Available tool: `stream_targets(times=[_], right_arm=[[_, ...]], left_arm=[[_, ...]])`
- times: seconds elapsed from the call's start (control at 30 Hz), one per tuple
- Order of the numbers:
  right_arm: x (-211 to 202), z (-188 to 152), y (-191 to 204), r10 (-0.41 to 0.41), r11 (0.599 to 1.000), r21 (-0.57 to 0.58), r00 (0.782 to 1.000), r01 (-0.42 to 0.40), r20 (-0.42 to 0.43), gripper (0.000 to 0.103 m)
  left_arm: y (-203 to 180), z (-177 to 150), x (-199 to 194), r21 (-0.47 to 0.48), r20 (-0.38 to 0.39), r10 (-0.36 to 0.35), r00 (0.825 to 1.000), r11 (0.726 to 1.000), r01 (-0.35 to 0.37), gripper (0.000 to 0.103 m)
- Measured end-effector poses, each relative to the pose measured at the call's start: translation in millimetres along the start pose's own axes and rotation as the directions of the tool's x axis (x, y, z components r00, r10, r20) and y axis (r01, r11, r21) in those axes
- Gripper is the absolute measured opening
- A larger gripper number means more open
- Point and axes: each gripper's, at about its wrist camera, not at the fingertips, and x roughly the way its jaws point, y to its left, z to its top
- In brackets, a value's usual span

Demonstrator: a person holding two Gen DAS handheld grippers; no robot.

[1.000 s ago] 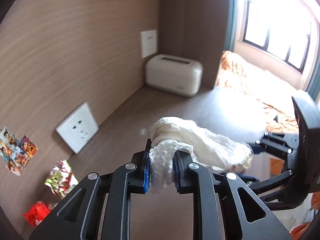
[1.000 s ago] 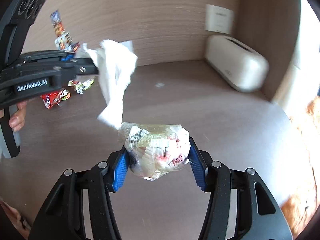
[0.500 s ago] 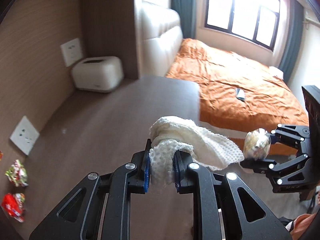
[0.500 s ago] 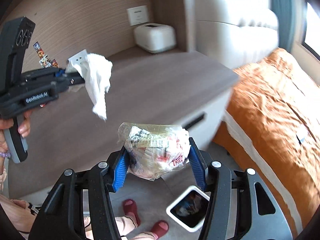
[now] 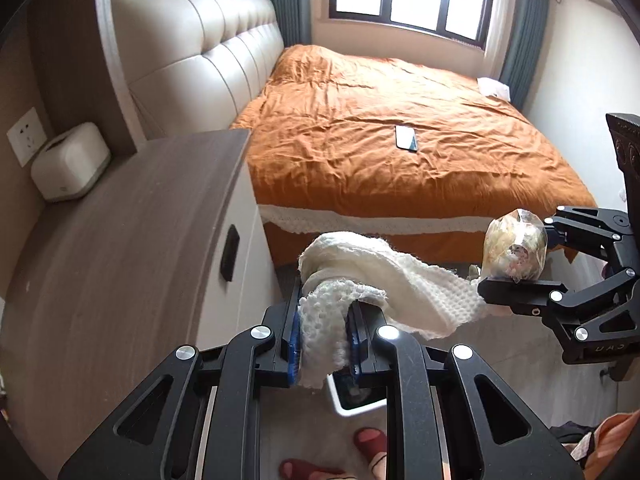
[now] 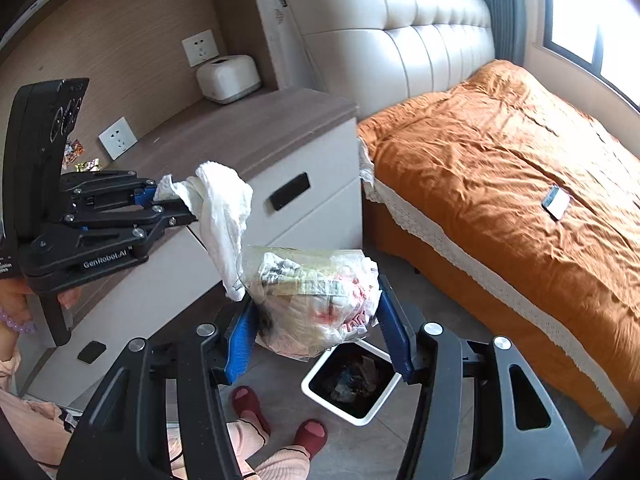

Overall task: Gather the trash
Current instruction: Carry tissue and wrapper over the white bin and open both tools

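Note:
My left gripper [image 5: 324, 340] is shut on a crumpled white tissue [image 5: 360, 280], which hangs from its fingers in the right wrist view [image 6: 220, 208]. My right gripper [image 6: 316, 328] is shut on a crumpled clear plastic wrapper ball [image 6: 316, 300], also seen in the left wrist view [image 5: 514, 246]. A white square trash bin [image 6: 352, 380] with a black liner stands on the floor just below and ahead of the right gripper; part of it shows under the left gripper [image 5: 352, 400]. Both grippers hover above the floor beside the bedside cabinet [image 6: 256, 128].
Colourful snack wrappers [image 6: 78, 156] lie on the cabinet top by the wall socket. A white tissue box [image 6: 228, 78] stands at the cabinet's back. An orange bed [image 6: 520, 184] with a phone [image 6: 556, 202] is to the right. The person's feet in red slippers [image 6: 276, 416] stand by the bin.
Both grippers have swung away from the cabinet top toward the floor and bed, still holding the tissue and the wrapper ball. The trash bin has come closer under them.

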Motion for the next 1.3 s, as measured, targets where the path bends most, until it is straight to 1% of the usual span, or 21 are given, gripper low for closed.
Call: stream_targets(times=[0.17,0.27,0.33,0.47,0.53,0.67,0.7,0.73,0.77,0.8,0.83,0.87,0.9,0.97,1.03,1.1,1.2,1.3], right_arm=[[4.9,-18.0,-26.0,-0.012,0.996,0.083,1.0,0.013,-0.016,0.056],[15.0,-29.0,-44.5,-0.01,0.986,0.167,1.0,0.015,-0.03,0.056],[29.0,-38.6,-55.9,-0.005,0.976,0.217,0.999,0.016,-0.049,0.056],[68.4,-60.8,-70.3,-0.007,0.96,0.277,0.995,0.034,-0.098,0.056],[97.8,-74.6,-76.0,0.013,0.953,0.303,0.992,0.027,-0.128,0.056],[161.8,-105.4,-84.8,0.051,0.941,0.337,0.982,0.014,-0.183,0.057],[183.4,-116.3,-87.0,0.054,0.939,0.344,0.978,0.019,-0.202,0.058],[200.7,-125.6,-88.7,0.067,0.936,0.351,0.974,0.014,-0.217,0.059],[223.9,-138.8,-90.5,0.09,0.933,0.36,0.967,0.001,-0.237,0.068],[240.1,-148.7,-91.8,0.09,0.932,0.363,0.962,0.01,-0.258,0.089],[258.0,-160.3,-94.3,0.068,0.932,0.361,0.955,0.043,-0.288,0.097],[274.0,-171.2,-96.0,0.076,0.931,0.363,0.948,0.043,-0.308,0.099],[292.4,-184.6,-97.0,0.091,0.933,0.359,0.938,0.038,-0.335,0.099],[317.9,-204.2,-97.4,0.067,0.938,0.337,0.918,0.075,-0.391,0.099],[329.4,-214.8,-96.7,0.062,0.941,0.328,0.91,0.084,-0.41,0.099],[332.4,-220.6,-93.5,0.042,0.943,0.316,0.907,0.102,-0.419,0.099],[328.3,-218.7,-90.1,0.049,0.942,0.321,0.909,0.095,-0.414,0.099],[317.2,-207.7,-87.8,0.038,0.944,0.316,0.917,0.098,-0.398,0.099]], left_arm=[[-19.4,-12.2,34.2,0.042,-0.059,-0.011,0.998,0.999,0.013,0.018],[-27.5,-25.4,64.1,0.05,-0.102,-0.026,0.994,0.998,0.032,0.018],[-36.5,-39.3,92.6,0.067,-0.137,-0.028,0.99,0.997,0.038,0.018],[-48.2,-65.7,143.2,0.065,-0.192,-0.057,0.98,0.995,0.071,0.018],[-53.4,-83.1,174.6,0.06,-0.225,-0.07,0.972,0.995,0.086,0.018],[-58.9,-123.4,238.6,0.084,-0.274,-0.07,0.959,0.992,0.096,0.02],[-58.7,-132.1,251.2,0.078,-0.279,-0.078,0.957,0.992,0.104,0.022],[-57.9,-140.2,264.9,0.066,-0.292,-0.099,0.951,0.99,0.123,0.049],[-56.1,-152.6,285.1,0.044,-0.324,-0.123,0.938,0.988,0.145,0.099],[-53.9,-161.1,298.2,0.02,-0.337,-0.145,0.93,0.987,0.162,0.097],[-52.3,-170.4,310.7,-0.003,-0.354,-0.173,0.919,0.983,0.184,0.098],[-51.2,-178.6,322.7,-0.018,-0.363,-0.191,0.912,0.98,0.198,0.098],[-50.3,-188.1,335.5,-0.024,-0.373,-0.193,0.908,0.98,0.198,0.098],[-50.9,-202.9,352.7,-0.023,-0.398,-0.194,0.897,0.979,0.201,0.098],[-51.2,-213.6,364.2,-0.016,-0.408,-0.183,0.894,0.981,0.194,0.098],[-48.6,-220.1,367.8,-0.029,-0.416,-0.197,0.888,0.979,0.203,0.098],[-46.7,-220.7,360.5,-0.045,-0.416,-0.207,0.886,0.977,0.207,0.098],[-44.4,-213.7,344.1,-0.041,-0.399,-0.197,0.896,0.979,0.197,0.098]])
